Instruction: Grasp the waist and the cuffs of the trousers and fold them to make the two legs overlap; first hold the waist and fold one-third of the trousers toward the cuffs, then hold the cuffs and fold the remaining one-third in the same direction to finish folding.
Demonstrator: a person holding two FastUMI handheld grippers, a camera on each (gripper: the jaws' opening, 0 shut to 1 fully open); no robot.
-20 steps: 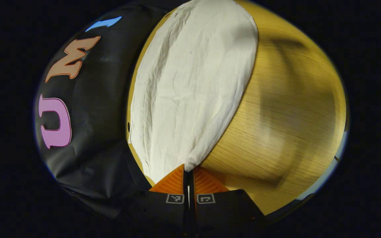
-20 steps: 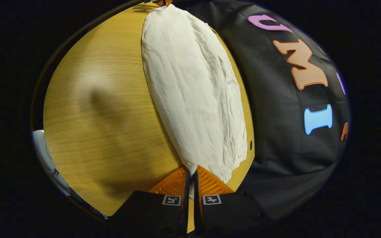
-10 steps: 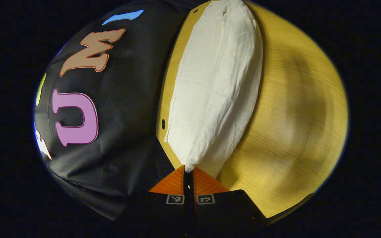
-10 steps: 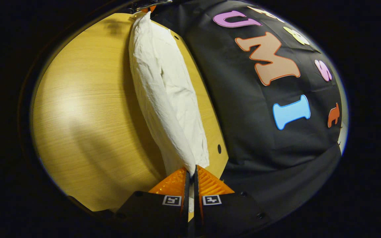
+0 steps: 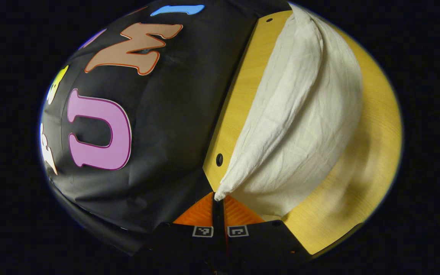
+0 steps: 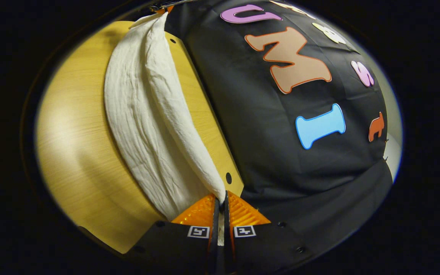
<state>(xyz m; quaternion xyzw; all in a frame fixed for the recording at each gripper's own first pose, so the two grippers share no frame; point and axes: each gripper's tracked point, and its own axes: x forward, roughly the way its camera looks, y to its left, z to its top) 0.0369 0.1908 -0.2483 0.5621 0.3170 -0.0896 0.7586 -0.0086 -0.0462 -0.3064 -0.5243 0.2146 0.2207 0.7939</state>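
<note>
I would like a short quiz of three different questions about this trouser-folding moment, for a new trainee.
1. True or false: the left gripper is open and free of the white crumpled cloth trousers.
2. Which surface do the trousers lie on? A) yellow wooden table B) grey carpet C) metal tray
3. Fill in: in the right gripper view, the right gripper is shut on the ____.

Key: 1 false; 2 A; 3 trousers.

trousers (image 5: 300, 126): far end cut off at top edge | table (image 5: 361, 179): near part motion-blurred | waist or cuff in either grip: cannot tell
</note>
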